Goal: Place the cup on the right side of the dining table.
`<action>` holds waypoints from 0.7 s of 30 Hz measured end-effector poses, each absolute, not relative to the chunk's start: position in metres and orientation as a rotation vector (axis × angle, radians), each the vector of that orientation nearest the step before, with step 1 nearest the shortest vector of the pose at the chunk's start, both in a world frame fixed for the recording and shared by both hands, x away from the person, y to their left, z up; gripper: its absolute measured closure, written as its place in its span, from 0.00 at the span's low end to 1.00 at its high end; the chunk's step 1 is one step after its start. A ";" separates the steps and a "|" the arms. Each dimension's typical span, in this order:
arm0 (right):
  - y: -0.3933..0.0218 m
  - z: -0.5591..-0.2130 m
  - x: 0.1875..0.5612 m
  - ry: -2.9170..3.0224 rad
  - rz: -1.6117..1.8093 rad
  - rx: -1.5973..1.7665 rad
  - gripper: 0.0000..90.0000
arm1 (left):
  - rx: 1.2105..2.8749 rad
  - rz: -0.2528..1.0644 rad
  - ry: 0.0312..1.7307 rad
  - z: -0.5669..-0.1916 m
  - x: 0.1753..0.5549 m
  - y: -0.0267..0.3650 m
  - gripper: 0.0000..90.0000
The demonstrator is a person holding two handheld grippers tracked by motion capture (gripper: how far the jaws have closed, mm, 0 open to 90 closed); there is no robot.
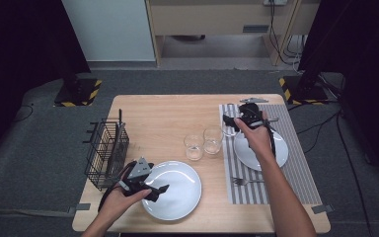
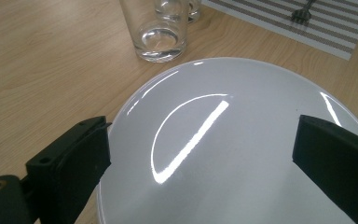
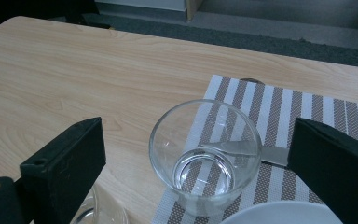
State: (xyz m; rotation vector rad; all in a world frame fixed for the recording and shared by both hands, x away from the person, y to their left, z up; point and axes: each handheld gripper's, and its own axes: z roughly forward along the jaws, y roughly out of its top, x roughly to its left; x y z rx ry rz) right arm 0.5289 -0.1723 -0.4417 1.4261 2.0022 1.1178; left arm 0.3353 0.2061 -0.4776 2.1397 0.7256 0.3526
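Left tongs (image 2: 200,154) spread wide over the near white plate (image 2: 242,140), low in the left gripper view, gripping nothing; plate flat on the worktop (image 1: 158,123), lower centre of the high view. Right tongs (image 3: 196,172) wide open around an upright glass (image 3: 206,154) at the striped placemat's (image 3: 303,112) left edge, centre of the right gripper view, not touching it
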 end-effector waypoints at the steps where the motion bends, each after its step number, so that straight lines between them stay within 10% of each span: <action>1: -0.174 -0.441 0.527 2.004 1.116 1.426 0.05 | 2.139 0.353 0.727 -0.478 0.335 0.206 0.04; 21: -0.187 -0.441 0.484 2.009 1.173 1.380 0.05 | 2.159 0.359 0.730 -0.482 0.337 0.206 0.04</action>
